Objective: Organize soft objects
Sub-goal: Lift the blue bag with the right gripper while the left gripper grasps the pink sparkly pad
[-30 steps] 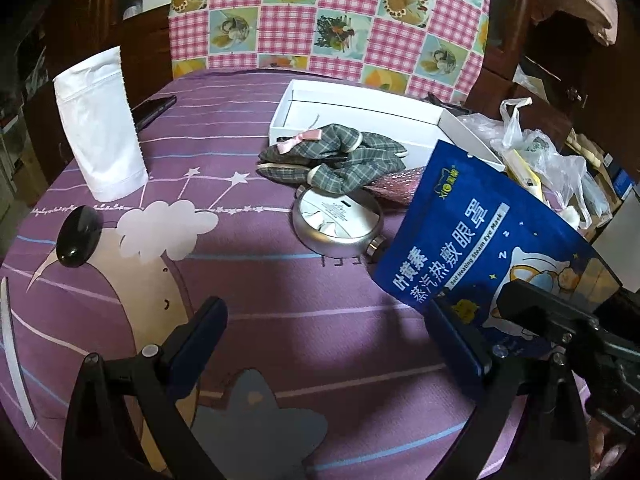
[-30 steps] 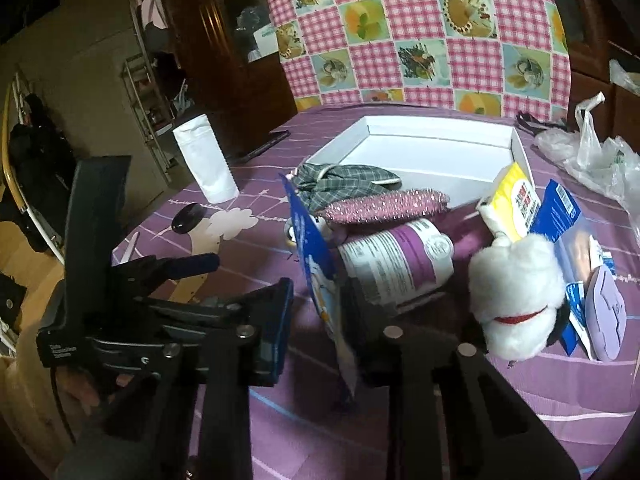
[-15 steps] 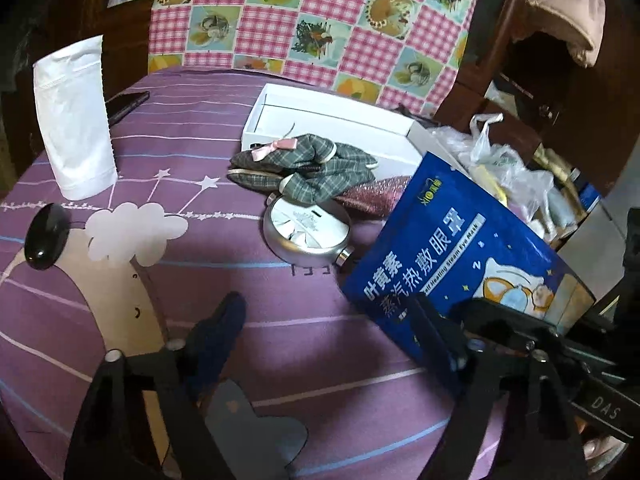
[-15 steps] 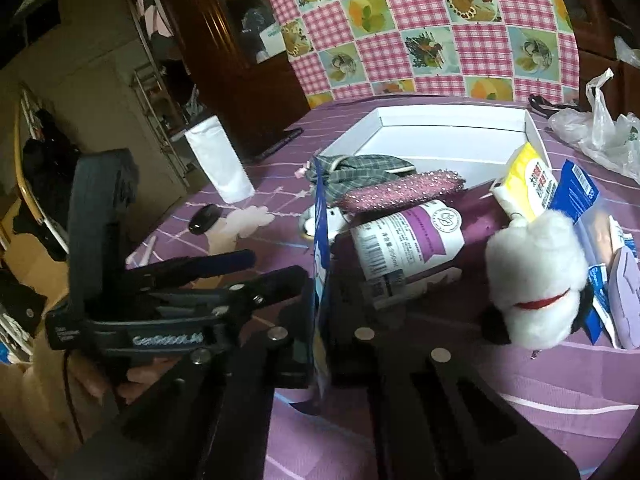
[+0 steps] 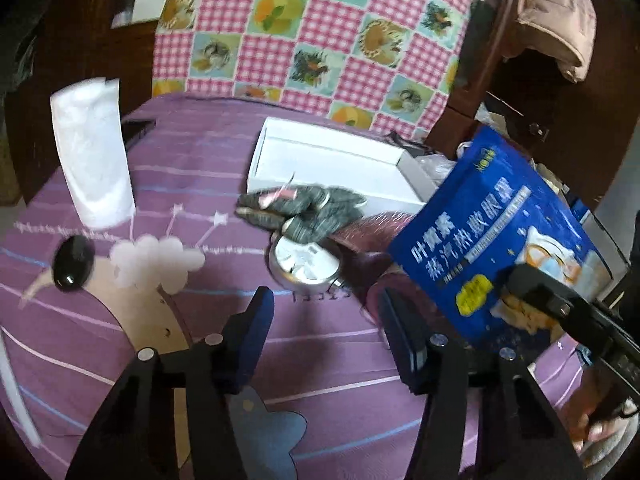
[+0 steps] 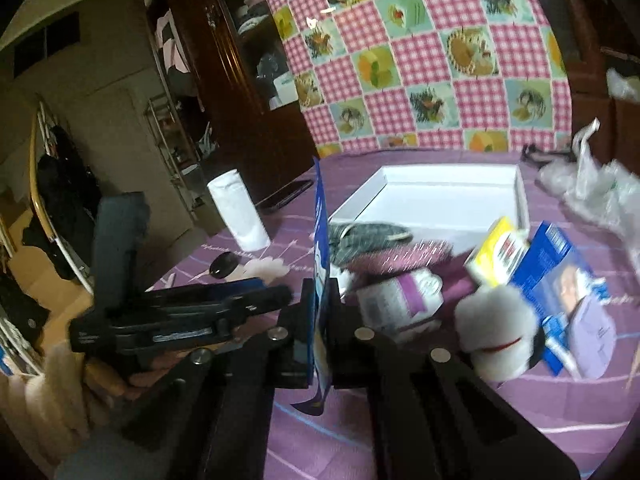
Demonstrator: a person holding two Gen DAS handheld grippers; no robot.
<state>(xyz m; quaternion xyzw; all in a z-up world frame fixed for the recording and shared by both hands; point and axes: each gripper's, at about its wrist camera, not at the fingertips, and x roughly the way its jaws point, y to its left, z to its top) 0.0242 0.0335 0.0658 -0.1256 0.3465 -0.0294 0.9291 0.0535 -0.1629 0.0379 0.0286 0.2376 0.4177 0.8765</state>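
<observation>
My right gripper (image 6: 320, 336) is shut on a blue steam eye mask pouch (image 5: 496, 248) and holds it upright above the purple tablecloth; in the right wrist view the pouch (image 6: 320, 240) is edge-on. My left gripper (image 5: 324, 320) is open and empty, just left of the pouch. A grey plaid cloth with a pink bow (image 5: 304, 208) lies before an empty white box (image 5: 332, 160). A pink glittery item (image 6: 404, 258) and a white plush toy (image 6: 496, 328) lie nearby.
A round metal tin (image 5: 304, 262) sits under the plaid cloth. A white pouch (image 5: 94, 156) stands at the left, with a black oval object (image 5: 72, 264) near it. A purple-labelled bottle (image 6: 400, 300), yellow and blue boxes (image 6: 560, 280) and plastic bags (image 6: 592, 184) crowd the right.
My right gripper has closed on the blue pouch and lifted it. My left gripper's fingers have come closer together and it has moved forward towards the pouch.
</observation>
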